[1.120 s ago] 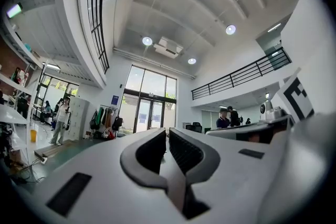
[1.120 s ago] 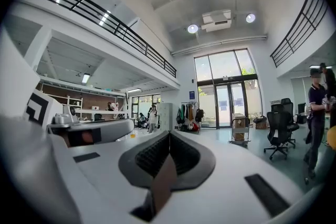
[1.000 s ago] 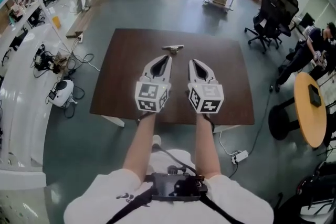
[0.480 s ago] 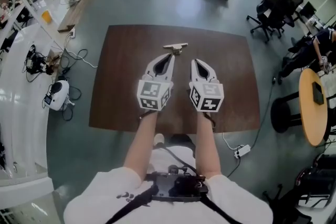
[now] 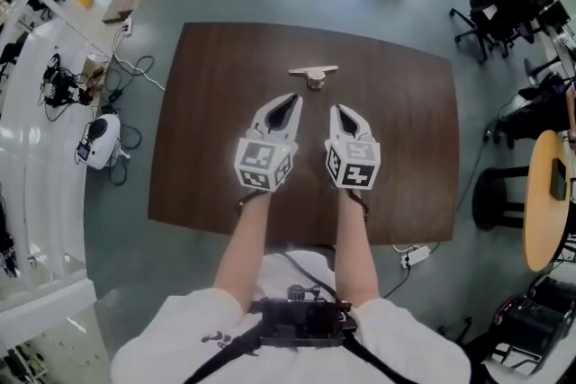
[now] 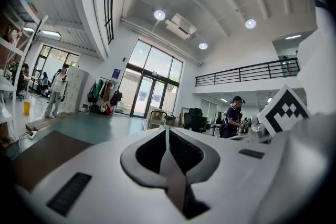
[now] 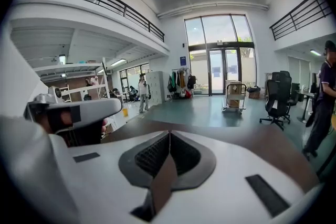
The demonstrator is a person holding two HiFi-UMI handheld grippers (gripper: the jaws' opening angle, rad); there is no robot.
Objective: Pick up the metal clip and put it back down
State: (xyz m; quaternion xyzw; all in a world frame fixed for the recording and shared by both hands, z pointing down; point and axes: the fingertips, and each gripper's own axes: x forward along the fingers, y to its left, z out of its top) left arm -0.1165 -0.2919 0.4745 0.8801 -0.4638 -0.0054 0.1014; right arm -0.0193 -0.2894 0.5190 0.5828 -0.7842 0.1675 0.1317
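Metal clip (image 5: 313, 73) is lying on the table (image 5: 216, 103) beyond the left gripper (image 5: 292, 97) and right gripper (image 5: 335, 109), jaws pressed together empty, needing spreading before straddling it.

Just beyond the left gripper (image 5: 293, 98) and right gripper (image 5: 334, 109), the metal clip (image 5: 313, 73) shows too small for detail.
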